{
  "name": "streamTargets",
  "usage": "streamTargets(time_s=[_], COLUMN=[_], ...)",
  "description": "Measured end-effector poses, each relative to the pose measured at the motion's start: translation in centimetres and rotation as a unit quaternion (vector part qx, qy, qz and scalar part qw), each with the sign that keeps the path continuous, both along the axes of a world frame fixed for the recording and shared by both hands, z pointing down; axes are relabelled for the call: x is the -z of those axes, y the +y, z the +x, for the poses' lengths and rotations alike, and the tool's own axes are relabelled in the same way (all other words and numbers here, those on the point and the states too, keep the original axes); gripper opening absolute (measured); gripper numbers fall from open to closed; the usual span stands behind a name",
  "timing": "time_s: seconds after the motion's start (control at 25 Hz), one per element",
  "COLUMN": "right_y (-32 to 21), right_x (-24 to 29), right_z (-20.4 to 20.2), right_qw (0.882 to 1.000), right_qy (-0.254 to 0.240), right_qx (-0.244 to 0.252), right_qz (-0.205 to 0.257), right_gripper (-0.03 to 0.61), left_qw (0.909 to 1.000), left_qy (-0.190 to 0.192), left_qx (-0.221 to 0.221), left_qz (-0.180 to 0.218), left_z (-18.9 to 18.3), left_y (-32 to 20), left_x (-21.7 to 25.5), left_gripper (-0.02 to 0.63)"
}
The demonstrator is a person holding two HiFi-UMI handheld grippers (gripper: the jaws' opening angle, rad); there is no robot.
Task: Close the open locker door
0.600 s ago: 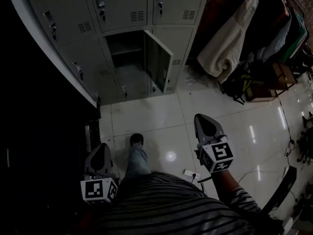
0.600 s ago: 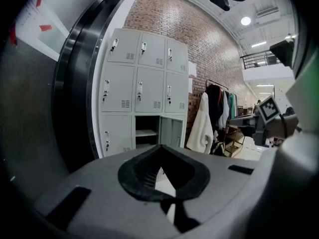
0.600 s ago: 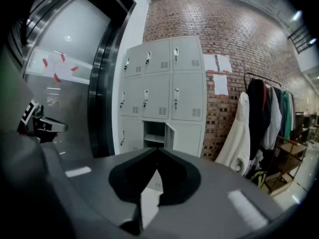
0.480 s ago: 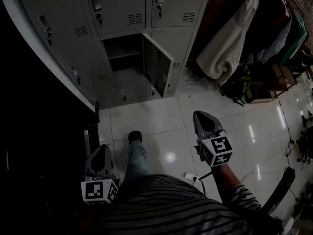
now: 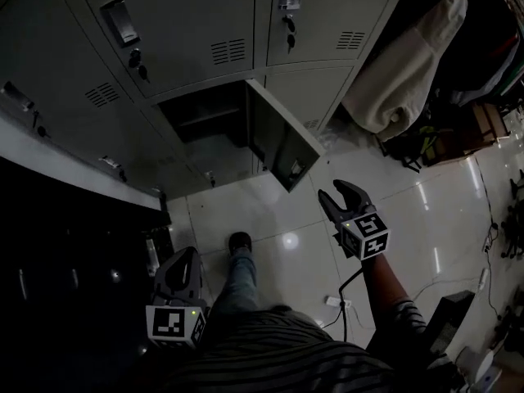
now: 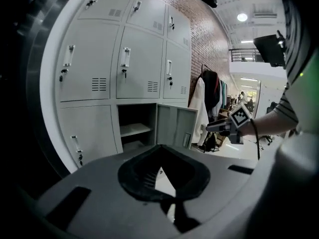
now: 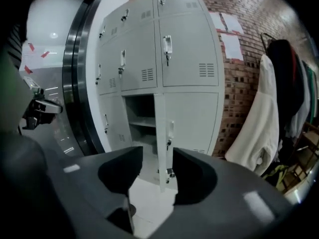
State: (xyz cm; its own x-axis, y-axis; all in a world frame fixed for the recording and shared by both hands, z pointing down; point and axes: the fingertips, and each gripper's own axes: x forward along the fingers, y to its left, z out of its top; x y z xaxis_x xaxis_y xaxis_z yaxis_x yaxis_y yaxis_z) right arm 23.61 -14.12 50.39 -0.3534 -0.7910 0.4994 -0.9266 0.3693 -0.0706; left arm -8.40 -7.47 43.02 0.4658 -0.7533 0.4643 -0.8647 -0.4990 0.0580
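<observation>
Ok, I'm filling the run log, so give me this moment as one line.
locker door: open, untouched | right gripper: open, empty, aimed at door | left gripper: shut, low

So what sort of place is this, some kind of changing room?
Probably a locker corner in a large workplace hall, though that's a guess. A bank of grey metal lockers stands against a brick wall, one low door hangs open, and coats hang beside them.
</observation>
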Motion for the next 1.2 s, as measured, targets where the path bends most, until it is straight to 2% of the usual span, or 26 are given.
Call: streamTargets(time_s=[0.12, 0.28, 0.64, 0.88, 1.12, 1.2], right_y=[-3.6, -5.6, -6.1, -3.8, -4.7, -5.1], right_x=[-2.9, -5.9, -7.0, -6.8, -6.7, -6.7], right_z=[-0.7, -1.3, -4.6, -10.7, -17.4, -19.4], right_qw=[0.999, 0.997, 0.994, 0.985, 0.974, 0.971], right_qy=[0.01, 0.027, 0.002, -0.012, -0.027, -0.027], right_qx=[0.026, 0.062, 0.095, 0.169, 0.223, 0.235], right_qz=[-0.017, -0.039, -0.044, -0.04, -0.029, -0.023], right_gripper=[0.195, 0.199, 0.179, 0.161, 0.166, 0.147], left_qw=[0.9994, 0.9986, 0.9959, 0.9959, 0.996, 0.9957], left_qy=[-0.007, -0.007, 0.004, -0.001, -0.001, -0.001], left_qx=[-0.019, -0.036, -0.022, -0.001, 0.029, 0.043], left_qz=[-0.027, -0.038, -0.088, -0.091, -0.084, -0.083], left_z=[0.3, 0.5, 0.6, -0.2, -1.9, -2.8], left_y=[-4.1, -7.6, -8.6, -7.3, -6.8, -6.8], left_x=[-1.7, -3.8, -6.3, -6.1, -5.9, -5.9], left_gripper=[0.004, 0.004, 0.005, 0.004, 0.005, 0.005])
